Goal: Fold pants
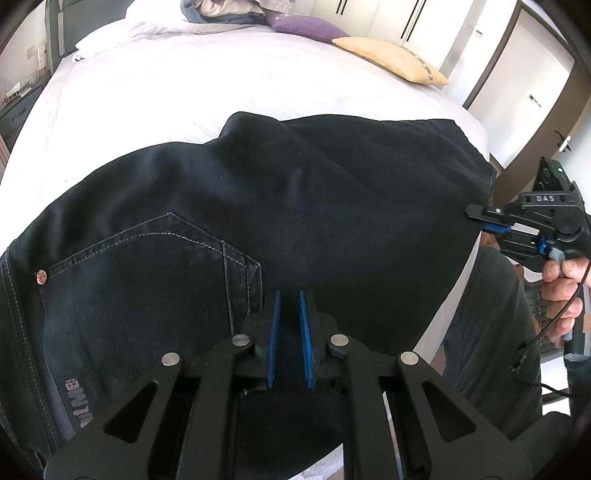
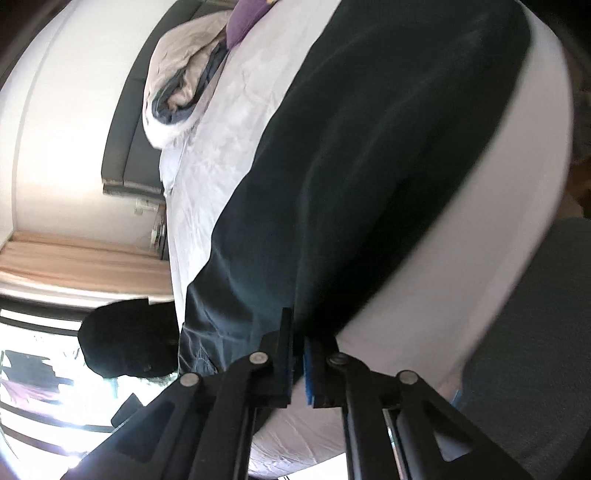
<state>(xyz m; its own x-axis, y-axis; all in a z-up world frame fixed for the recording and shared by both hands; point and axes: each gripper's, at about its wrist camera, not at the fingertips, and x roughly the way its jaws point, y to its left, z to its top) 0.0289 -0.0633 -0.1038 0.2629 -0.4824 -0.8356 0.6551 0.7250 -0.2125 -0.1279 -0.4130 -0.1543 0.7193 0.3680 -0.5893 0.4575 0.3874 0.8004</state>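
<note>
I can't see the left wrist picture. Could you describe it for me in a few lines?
Dark pants lie spread on a white bed, back pocket up. The left gripper at the bottom is shut on the near edge of the cloth; the right gripper, in a hand, meets the pants' right edge. A purple pillow and a yellow pillow lie beyond.

pants [image 1: 295,192]: black, pale stitching | sheet [image 1: 221,88]: white | cushions: purple [image 1: 306,26], yellow [image 1: 395,59]

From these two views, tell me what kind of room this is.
Most likely a bedroom. Dark pants lie spread on a bed with a white sheet, cushions sit near its head, and tall wardrobe doors line the far wall.
</note>
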